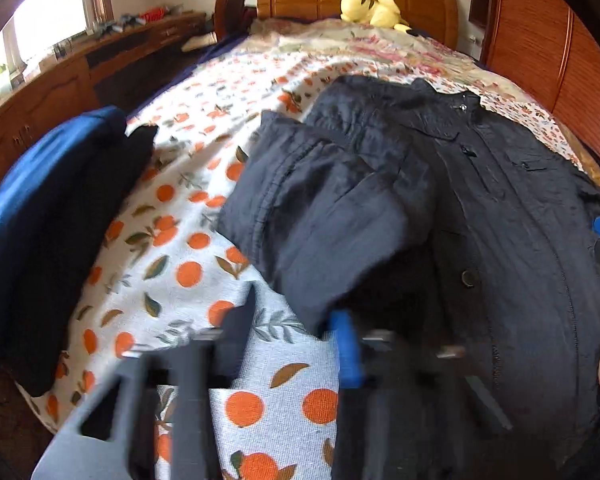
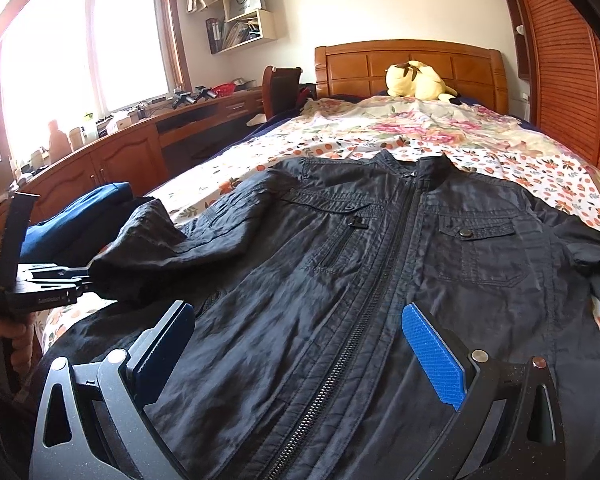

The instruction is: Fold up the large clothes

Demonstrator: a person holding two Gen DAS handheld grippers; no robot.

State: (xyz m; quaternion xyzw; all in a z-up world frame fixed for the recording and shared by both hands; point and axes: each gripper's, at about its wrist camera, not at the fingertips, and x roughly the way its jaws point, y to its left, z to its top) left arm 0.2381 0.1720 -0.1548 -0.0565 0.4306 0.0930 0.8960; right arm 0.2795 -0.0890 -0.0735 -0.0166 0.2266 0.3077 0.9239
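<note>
A black zip jacket (image 2: 380, 260) lies front-up on the bed, collar toward the headboard. Its left sleeve (image 1: 320, 208) is folded in over the chest. My left gripper (image 1: 290, 324) is at the sleeve's end; its fingers are blurred, with the cuff edge against the blue pad (image 1: 344, 344). From the right wrist view, the left gripper (image 2: 86, 280) has its tips close together on the sleeve (image 2: 160, 248). My right gripper (image 2: 296, 312) stands open over the jacket's lower front, a finger on each side of the zipper, gripping nothing.
A folded blue garment (image 1: 40, 184) and a black one (image 1: 80, 220) are stacked at the bed's left edge. A yellow plush toy (image 2: 416, 80) sits by the headboard. A wooden desk (image 2: 120, 160) runs along the left, a slatted wardrobe (image 2: 560, 80) along the right.
</note>
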